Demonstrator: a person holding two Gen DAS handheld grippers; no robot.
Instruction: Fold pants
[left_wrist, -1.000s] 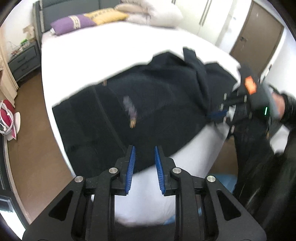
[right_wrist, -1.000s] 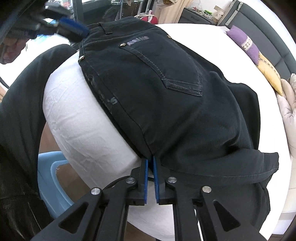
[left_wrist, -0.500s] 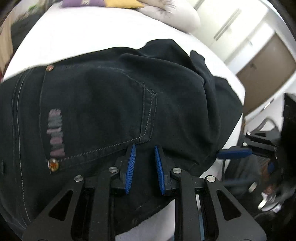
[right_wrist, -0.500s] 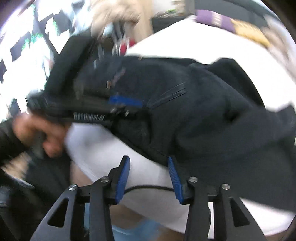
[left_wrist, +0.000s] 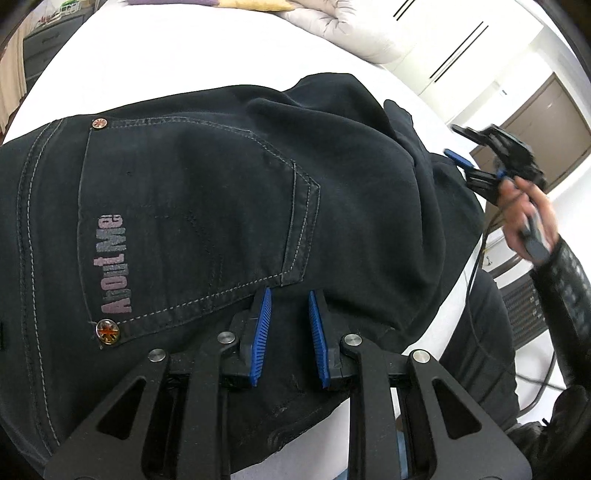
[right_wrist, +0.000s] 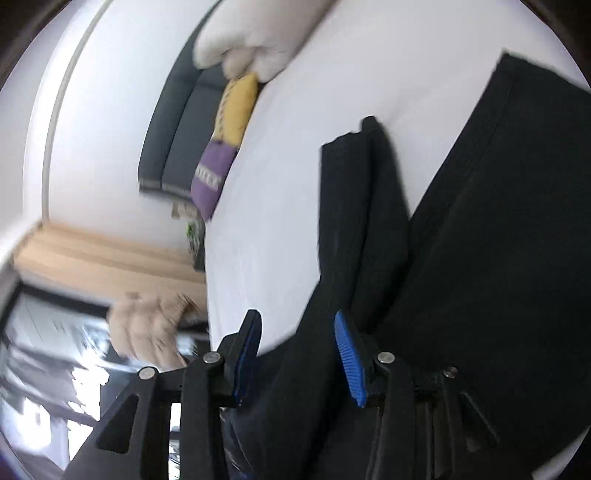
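Black pants spread on a white bed, both grippers released.

In the left wrist view the left gripper is seen at 6 o'clock with its jaws apart, nothing between them, poised over the pants just below the back pocket. The denim is judged soft but fairly heavy, thick at seams and rivets; the waistband or a leg hem is the firmest hold. At 3 o'clock the right gripper is held spread. Beyond, the bed and pillows are seen.
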